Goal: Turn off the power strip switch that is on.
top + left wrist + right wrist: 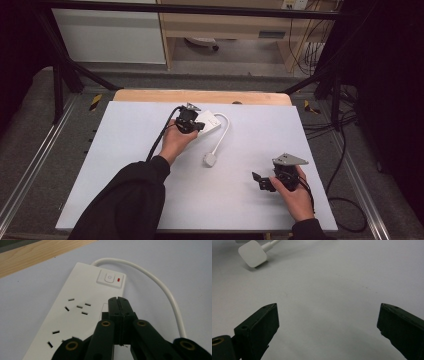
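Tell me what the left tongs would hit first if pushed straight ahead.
Probably the power strip: the shut left tongs point over its top toward the switch, though their height above it is unclear.

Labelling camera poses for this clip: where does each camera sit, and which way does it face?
High view: above the person's side, looking forward and down on the table; both forearms, left gripper and right gripper show.
Left gripper view: rides the left gripper, looking along its shut jaws at the power strip and switch.
Right gripper view: rides the right gripper, its open jaws over bare table, plug beyond.
Shared: high and right gripper views both show the plug.
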`<act>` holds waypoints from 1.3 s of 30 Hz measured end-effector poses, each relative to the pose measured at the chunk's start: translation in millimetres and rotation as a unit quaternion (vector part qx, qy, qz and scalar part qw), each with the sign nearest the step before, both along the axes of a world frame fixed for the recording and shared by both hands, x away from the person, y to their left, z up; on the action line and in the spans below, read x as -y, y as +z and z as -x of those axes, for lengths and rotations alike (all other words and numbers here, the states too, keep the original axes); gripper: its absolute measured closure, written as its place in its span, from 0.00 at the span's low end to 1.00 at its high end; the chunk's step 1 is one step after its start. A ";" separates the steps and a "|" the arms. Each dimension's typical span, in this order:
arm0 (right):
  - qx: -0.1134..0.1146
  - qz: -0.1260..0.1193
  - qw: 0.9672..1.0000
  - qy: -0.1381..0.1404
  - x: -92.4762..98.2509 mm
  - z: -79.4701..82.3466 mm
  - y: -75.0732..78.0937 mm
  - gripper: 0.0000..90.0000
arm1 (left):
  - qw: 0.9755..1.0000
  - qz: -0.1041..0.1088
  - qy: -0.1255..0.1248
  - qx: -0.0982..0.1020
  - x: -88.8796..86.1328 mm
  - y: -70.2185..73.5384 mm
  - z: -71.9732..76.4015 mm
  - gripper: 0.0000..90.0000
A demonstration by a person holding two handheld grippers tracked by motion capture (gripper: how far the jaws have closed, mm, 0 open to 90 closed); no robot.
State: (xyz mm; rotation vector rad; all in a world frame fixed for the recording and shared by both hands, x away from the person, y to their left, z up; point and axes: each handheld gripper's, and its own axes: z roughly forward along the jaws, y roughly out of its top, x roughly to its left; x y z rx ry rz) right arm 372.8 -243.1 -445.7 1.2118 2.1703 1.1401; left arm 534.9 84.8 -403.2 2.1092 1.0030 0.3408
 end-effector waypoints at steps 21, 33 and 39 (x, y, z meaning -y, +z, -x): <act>0.001 0.003 1.000 0.001 -0.1 -0.3 -0.4 0.05 | 1.000 -0.015 -0.001 -0.002 5.1 -6.2 -0.6 1.00; 0.001 0.002 1.000 0.001 -0.3 -0.3 -0.5 0.05 | 1.000 -0.022 -0.004 -0.006 7.2 -9.0 -0.4 1.00; -0.001 0.002 1.000 0.000 -0.2 -0.3 -0.5 0.05 | 1.000 -0.029 -0.007 -0.003 8.7 -10.8 -1.2 1.00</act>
